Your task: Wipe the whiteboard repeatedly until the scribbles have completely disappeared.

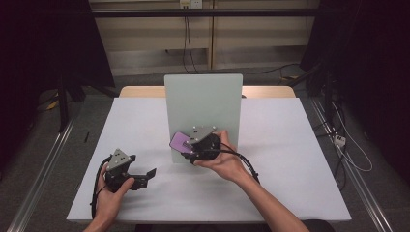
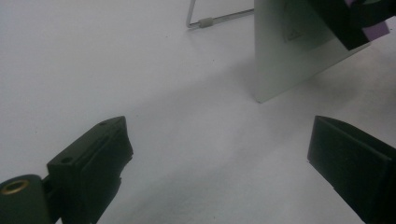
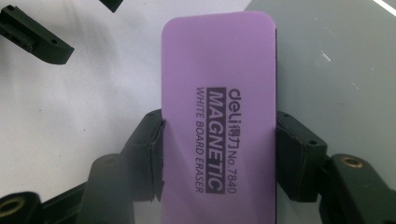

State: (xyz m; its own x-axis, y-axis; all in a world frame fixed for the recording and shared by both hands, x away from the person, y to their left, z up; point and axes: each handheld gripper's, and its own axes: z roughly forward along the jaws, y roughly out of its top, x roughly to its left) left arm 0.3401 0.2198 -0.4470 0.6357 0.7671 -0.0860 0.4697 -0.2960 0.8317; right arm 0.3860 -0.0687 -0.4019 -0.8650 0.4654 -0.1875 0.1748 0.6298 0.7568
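On the table's (image 1: 290,159) left, my left gripper (image 1: 145,176) sits with jaws wide, nothing between them. At centre, my right gripper (image 1: 186,151) clamps the purple eraser (image 1: 180,141) against, or maybe just before, the upright whiteboard (image 1: 203,101).

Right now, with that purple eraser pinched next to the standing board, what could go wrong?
1. The right hand-held gripper pinches the purple eraser only by its side edges, so it might twist or slip out.
2. The whiteboard stands upright on a thin wire stand; a hard push could tip it backward.
3. The left hand-held gripper rests open off to the side, so nothing steadies the board.
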